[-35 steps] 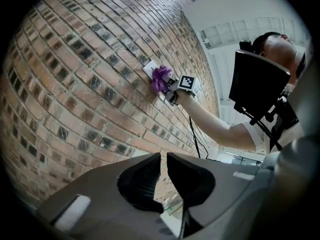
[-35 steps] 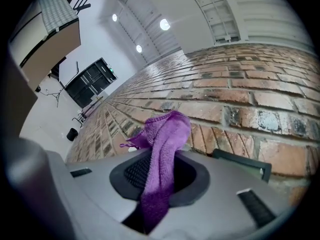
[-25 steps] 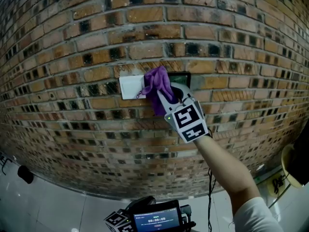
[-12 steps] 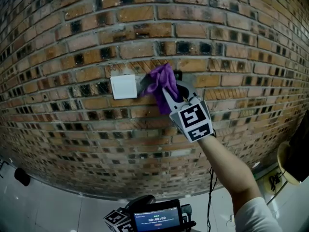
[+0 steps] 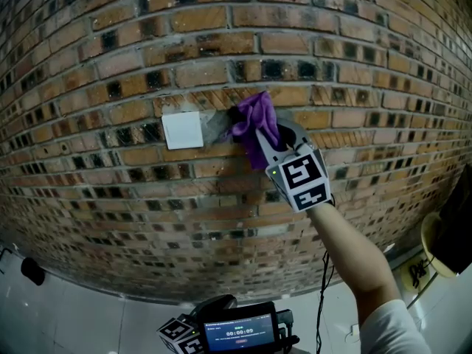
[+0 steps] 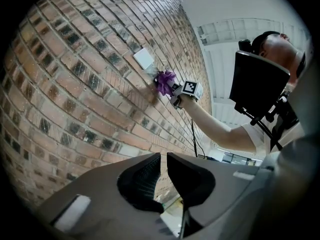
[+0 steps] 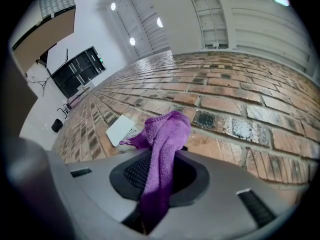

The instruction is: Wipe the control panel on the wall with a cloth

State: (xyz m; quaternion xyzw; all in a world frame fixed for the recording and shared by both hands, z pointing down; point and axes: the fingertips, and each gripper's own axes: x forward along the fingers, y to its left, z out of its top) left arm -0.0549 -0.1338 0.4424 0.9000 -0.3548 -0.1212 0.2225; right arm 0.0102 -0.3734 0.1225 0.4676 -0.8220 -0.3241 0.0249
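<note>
Right tongs [image 5: 274, 136] grip a purple cloth [image 5: 254, 116], pressing it on the brick wall [image 5: 110, 65] over the mostly hidden dark panel [image 5: 235, 113], just right of a white plate [image 5: 181, 130]. Left tongs [image 6: 162, 166] are all but closed, empty.

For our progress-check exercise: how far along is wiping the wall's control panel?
Done: the right hand-held gripper is shut on the purple cloth and raised to the brick wall. In hand: the cloth lies against the wall just right of the white plate, hiding the control panel. Left: the pictures don't show how much is wiped.
</note>
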